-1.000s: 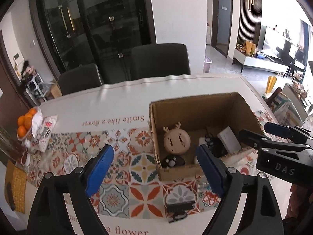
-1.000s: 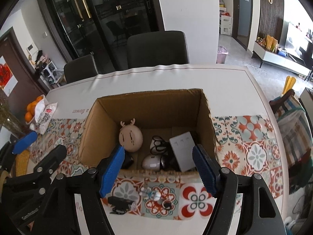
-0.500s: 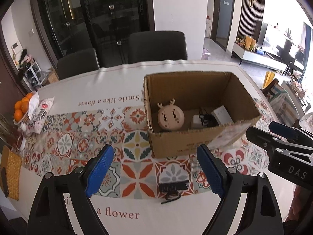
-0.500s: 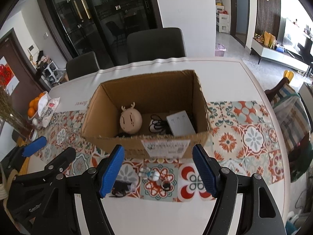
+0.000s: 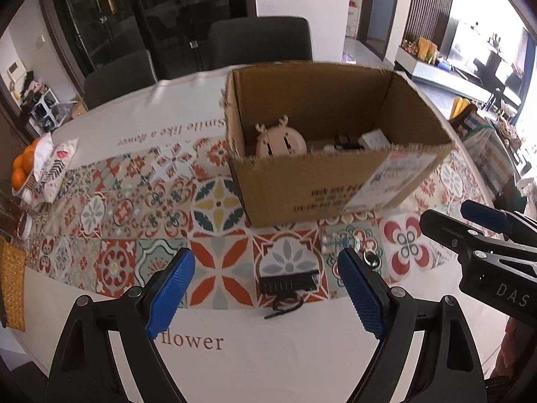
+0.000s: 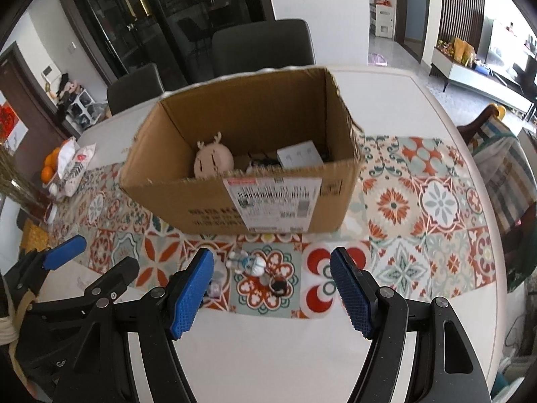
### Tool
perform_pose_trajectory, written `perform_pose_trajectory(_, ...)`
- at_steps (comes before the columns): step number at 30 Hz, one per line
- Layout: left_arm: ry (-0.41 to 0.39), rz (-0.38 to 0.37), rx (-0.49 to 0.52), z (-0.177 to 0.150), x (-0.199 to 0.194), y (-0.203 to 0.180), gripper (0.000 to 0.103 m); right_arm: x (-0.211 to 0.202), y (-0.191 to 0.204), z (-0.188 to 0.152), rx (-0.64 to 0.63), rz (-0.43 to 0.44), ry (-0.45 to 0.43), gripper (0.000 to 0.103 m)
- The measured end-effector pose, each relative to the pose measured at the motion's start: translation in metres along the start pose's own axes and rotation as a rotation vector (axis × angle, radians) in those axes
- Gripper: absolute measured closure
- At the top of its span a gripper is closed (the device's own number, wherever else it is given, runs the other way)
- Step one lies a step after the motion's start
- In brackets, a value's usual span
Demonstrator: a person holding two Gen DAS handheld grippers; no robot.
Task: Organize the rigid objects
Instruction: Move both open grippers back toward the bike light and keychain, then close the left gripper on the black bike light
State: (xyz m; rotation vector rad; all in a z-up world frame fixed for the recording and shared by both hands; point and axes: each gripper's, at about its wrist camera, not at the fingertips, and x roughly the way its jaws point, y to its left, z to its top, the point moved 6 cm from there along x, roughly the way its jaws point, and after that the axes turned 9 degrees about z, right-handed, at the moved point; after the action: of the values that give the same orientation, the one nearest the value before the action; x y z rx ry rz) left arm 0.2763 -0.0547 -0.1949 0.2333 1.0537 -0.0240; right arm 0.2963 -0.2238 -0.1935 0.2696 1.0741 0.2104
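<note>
Here the cardboard box (image 5: 322, 181) stands on the patterned tablecloth (image 5: 141, 208) of the table, open at the top, with a white shipping label (image 6: 273, 201) on its near wall. Inside it, a beige round toy with antlers (image 6: 213, 161) leans at the left, a white flat box (image 6: 300, 154) lies at the right, and some dark small things between them are too hidden to name. In front of the carton, on the cloth, three items lie apart from each other: a black rectangular device with a cord (image 5: 288, 283), a small clear and white object (image 6: 250, 263), and a little round black piece (image 6: 278, 284). The left gripper (image 5: 265, 288) hovers above the near edge of the table with its blue pads (image 5: 169, 297) wide apart and nothing between them. The right gripper (image 6: 272, 290) is also spread wide and empty, and it hangs over the small objects. Oranges (image 5: 21, 164) and a printed bag (image 5: 50, 168) sit at the far left of the table, well apart from the box.
</note>
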Motion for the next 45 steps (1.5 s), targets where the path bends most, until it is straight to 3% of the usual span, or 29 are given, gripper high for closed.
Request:
perform_pose_trajectory(17,0.128,-0.047,0.045,-0.034,0.049,-0.021,0.016,0.038,-0.015,-0.041,0.029,-0.015,0.131,0.031)
perform_pose_trajectory(37,0.203,-0.096,0.056,-0.041,0.105,-0.044,0.016,0.075,-0.035,-0.060,0.072,-0.037,0.225,0.031)
perform_pose_trajectory(45,0.242,-0.106,0.042,-0.041,0.128,-0.046,0.026,0.083,-0.039,-0.063,0.078,-0.041,0.242,0.031)
